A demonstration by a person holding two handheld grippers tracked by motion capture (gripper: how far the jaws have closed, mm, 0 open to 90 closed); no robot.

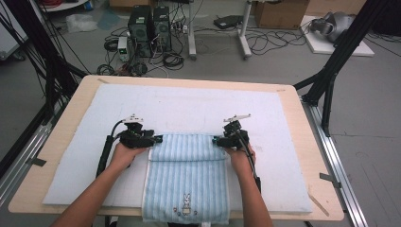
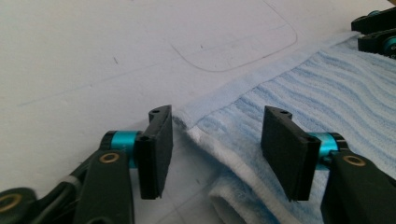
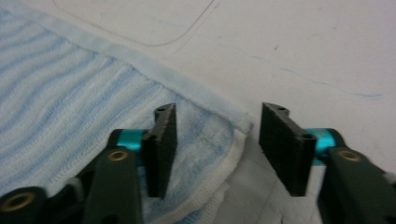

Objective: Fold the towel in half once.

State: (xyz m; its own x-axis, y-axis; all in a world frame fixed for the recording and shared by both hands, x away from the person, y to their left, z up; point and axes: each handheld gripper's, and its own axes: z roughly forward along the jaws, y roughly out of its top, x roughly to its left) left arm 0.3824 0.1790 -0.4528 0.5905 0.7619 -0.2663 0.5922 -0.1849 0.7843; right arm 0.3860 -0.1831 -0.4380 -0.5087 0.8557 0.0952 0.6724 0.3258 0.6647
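A light blue striped towel point(image 1: 187, 179) with a small rabbit motif point(image 1: 186, 202) lies on the white mat point(image 1: 189, 106), its far part doubled over. My left gripper point(image 1: 158, 139) sits at the towel's far left corner and my right gripper point(image 1: 216, 140) at its far right corner. In the left gripper view the left gripper point(image 2: 217, 114) stands open, with the towel's corner point(image 2: 205, 126) lying between the jaws untouched. In the right gripper view the right gripper point(image 3: 217, 109) is open too, astride the other corner of the towel point(image 3: 236, 123), pads apart from the cloth.
The mat covers most of a wooden table point(image 1: 302, 142). The towel's near end hangs over the front edge. A thin drawn outline point(image 2: 243, 56) marks the mat beyond the towel. Computer towers point(image 1: 149, 26), cables and black frame struts point(image 1: 340, 52) stand on the floor behind.
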